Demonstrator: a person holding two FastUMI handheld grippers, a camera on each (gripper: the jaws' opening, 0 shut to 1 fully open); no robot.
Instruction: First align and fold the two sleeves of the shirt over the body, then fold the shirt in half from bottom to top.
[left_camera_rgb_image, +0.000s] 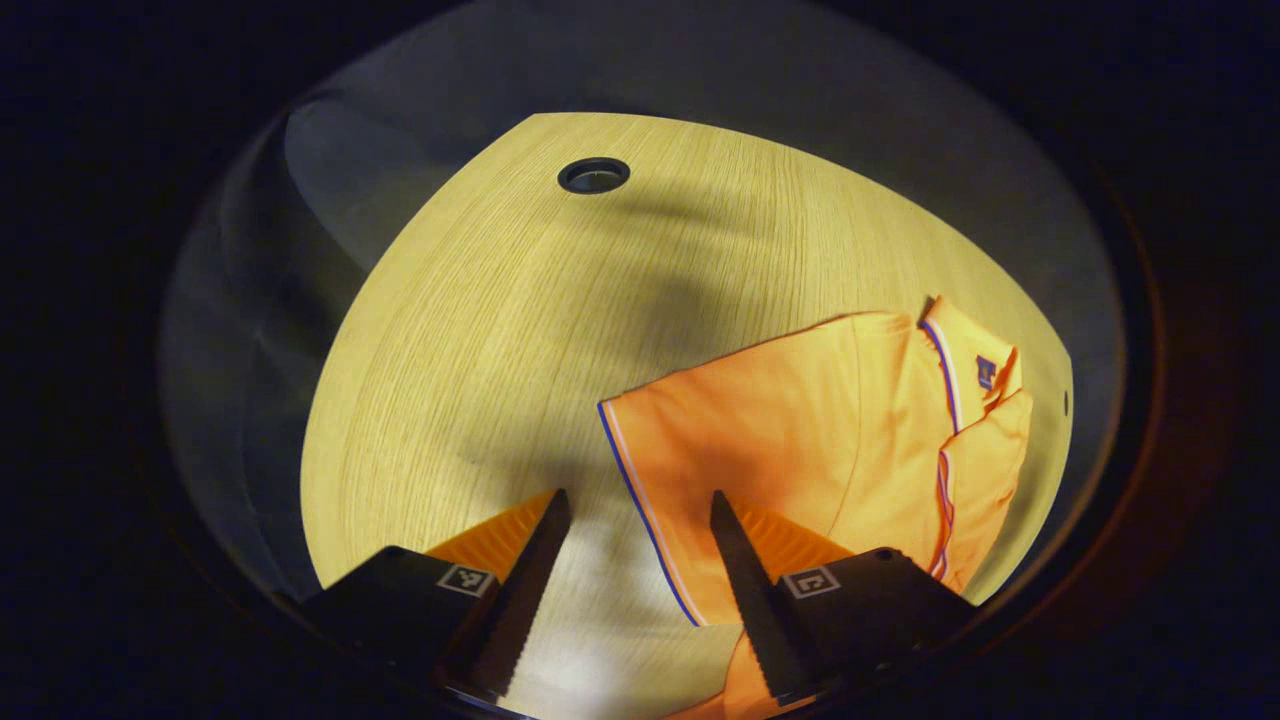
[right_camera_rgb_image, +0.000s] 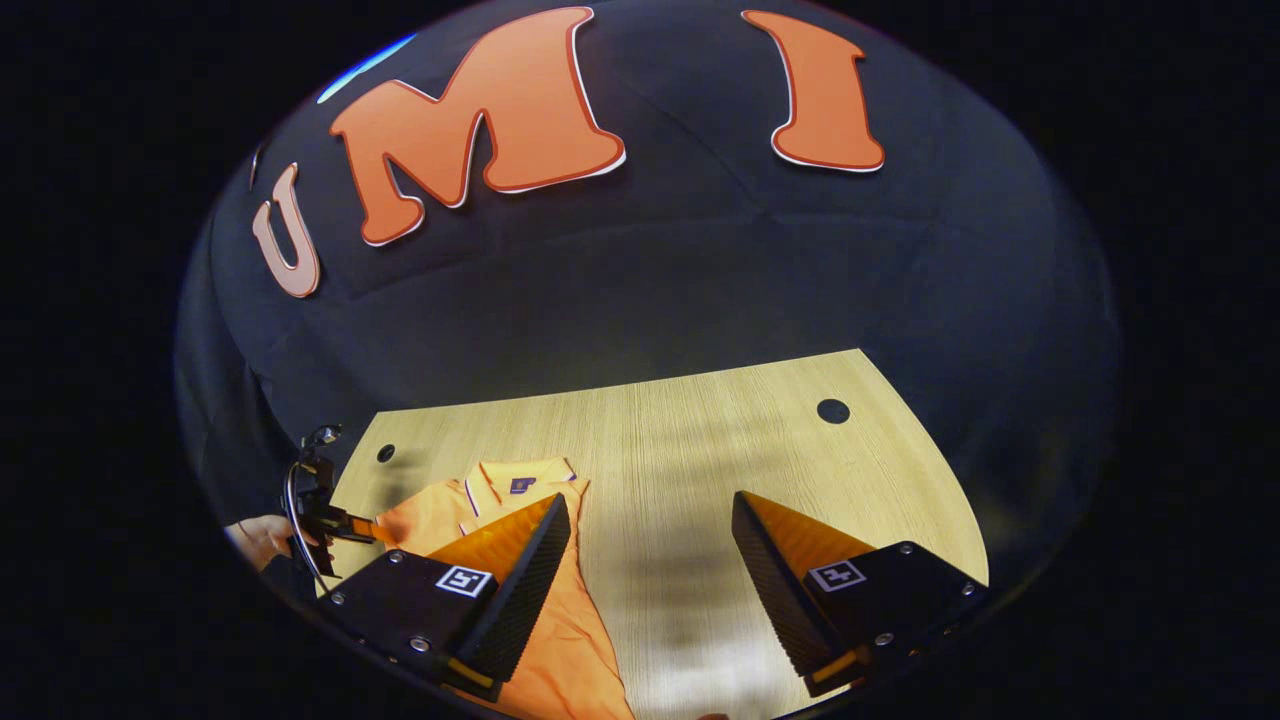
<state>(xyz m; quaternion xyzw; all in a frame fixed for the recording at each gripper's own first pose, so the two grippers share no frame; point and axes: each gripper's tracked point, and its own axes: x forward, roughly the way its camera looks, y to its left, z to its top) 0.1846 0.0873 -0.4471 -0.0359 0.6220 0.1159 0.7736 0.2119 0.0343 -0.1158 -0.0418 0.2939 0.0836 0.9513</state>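
An orange polo shirt (left_camera_rgb_image: 830, 440) with blue-and-white trim lies flat on the wooden table (left_camera_rgb_image: 500, 330), collar at the far right in the left gripper view. Its striped sleeve hem runs down between my left gripper's fingers. My left gripper (left_camera_rgb_image: 640, 505) hovers open just above that hem, holding nothing. In the right gripper view the shirt (right_camera_rgb_image: 480, 500) lies at the lower left, partly behind one finger. My right gripper (right_camera_rgb_image: 650, 510) is open over bare wood beside the shirt. The left gripper (right_camera_rgb_image: 320, 515), held by a hand, shows at the far left there.
A round cable hole (left_camera_rgb_image: 593, 176) sits in the table ahead of the left gripper. Two more holes (right_camera_rgb_image: 832, 410) mark the table's far edge in the right gripper view. The booth's black cloth wall (right_camera_rgb_image: 700, 270) rises behind the table.
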